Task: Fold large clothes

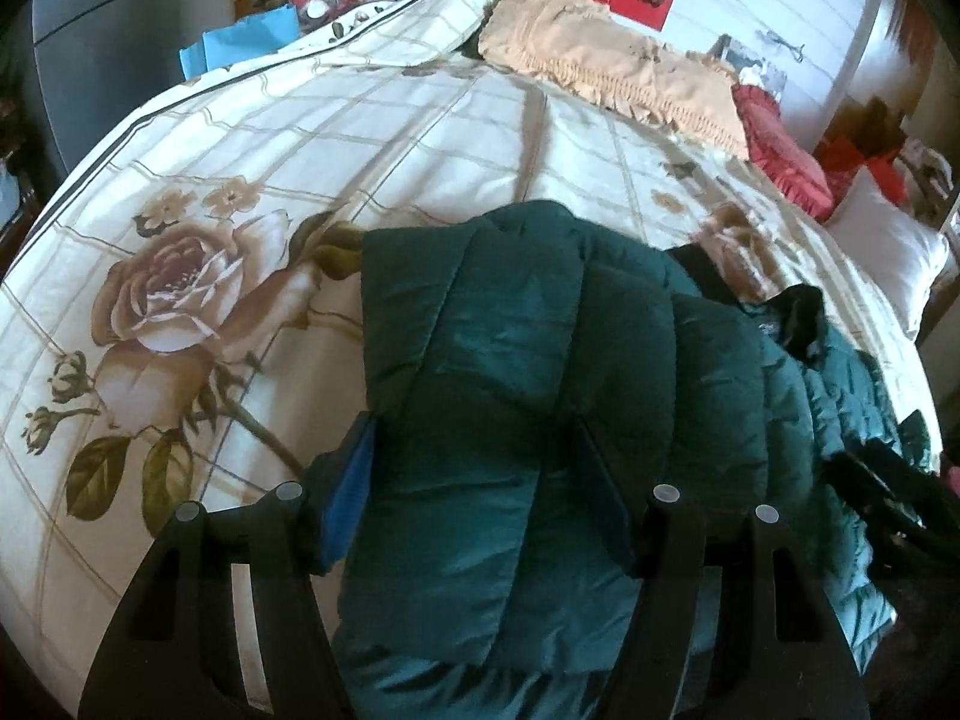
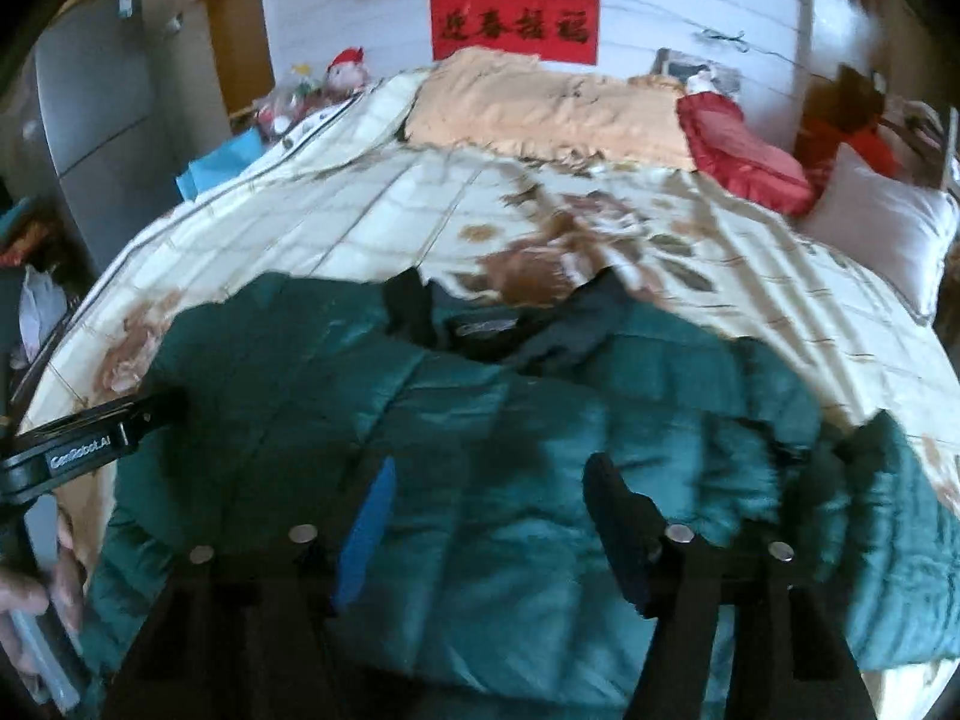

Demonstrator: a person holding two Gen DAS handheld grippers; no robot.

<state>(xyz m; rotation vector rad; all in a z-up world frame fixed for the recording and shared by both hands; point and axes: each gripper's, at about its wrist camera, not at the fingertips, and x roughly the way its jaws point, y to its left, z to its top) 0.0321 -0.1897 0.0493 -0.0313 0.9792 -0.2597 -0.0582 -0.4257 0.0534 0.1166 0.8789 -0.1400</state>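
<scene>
1. My left hand-held gripper spreads wide, its fingers flanking a folded sleeve of the dark green quilted puffer jacket.
2. My right hand-held gripper hovers wide over the jacket.
3. Jacket lies on the cream rose-print bed, at 6 o'clock.

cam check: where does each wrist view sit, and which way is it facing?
Left wrist: on the left gripper, above the green jacket, facing the headboard wall; own fingers open, right gripper at the edge.
Right wrist: on the right gripper, same heading; own fingers open, left gripper and hand visible.
Shared: jacket, floral quilt, red banner.
</scene>
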